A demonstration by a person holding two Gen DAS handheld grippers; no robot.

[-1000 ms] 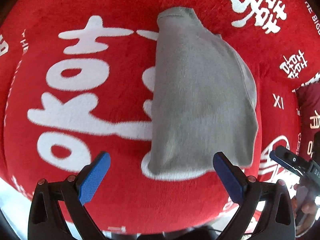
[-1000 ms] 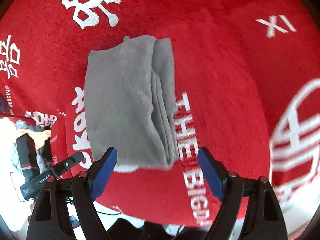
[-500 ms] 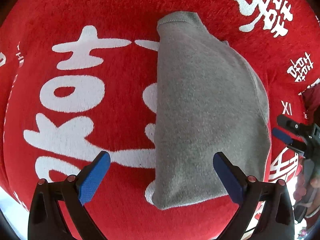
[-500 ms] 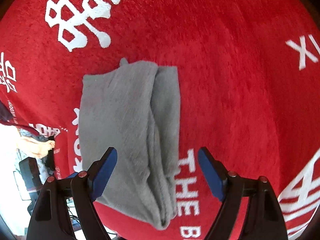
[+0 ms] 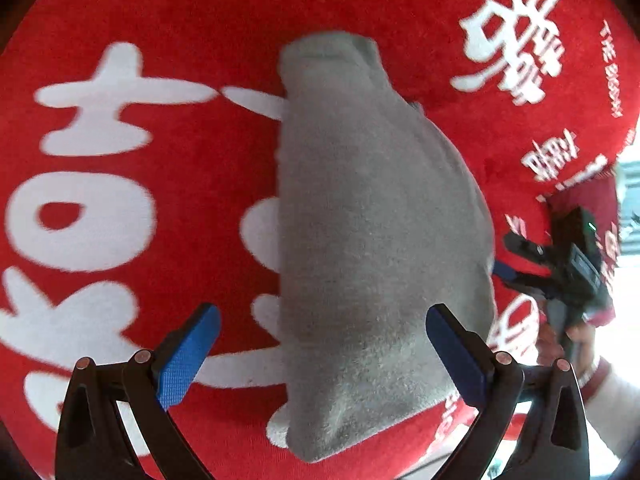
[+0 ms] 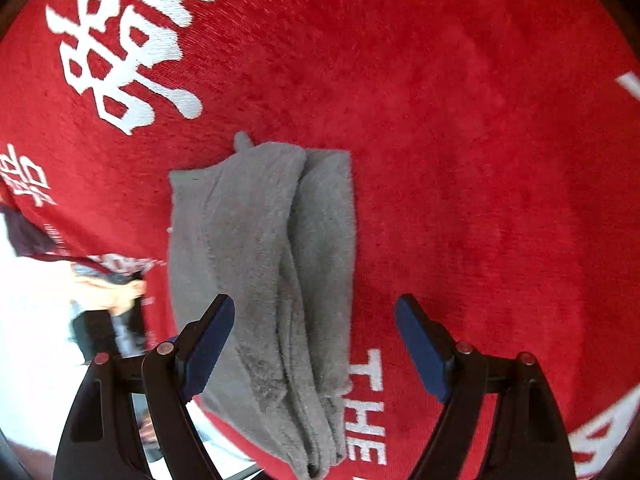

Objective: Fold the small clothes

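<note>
A small grey garment [image 5: 372,232] lies folded lengthwise on a red cloth with white lettering [image 5: 160,200]. My left gripper [image 5: 320,352] is open and empty, its blue pads straddling the garment's near end from above. In the right wrist view the garment [image 6: 272,280] shows stacked folded layers along its right side. My right gripper [image 6: 312,344] is open and empty, hovering over the garment's near end. The right gripper also shows at the right edge of the left wrist view [image 5: 560,264].
The red cloth's near edge [image 6: 248,440] runs just under the garment's near end, with bright floor beyond. A hand and the other gripper's body [image 6: 116,312] show at the left of the right wrist view.
Both grippers have moved forward and lower over the garment, which now looks larger and reaches between the pads. Both stay open. The garment has not changed shape.
</note>
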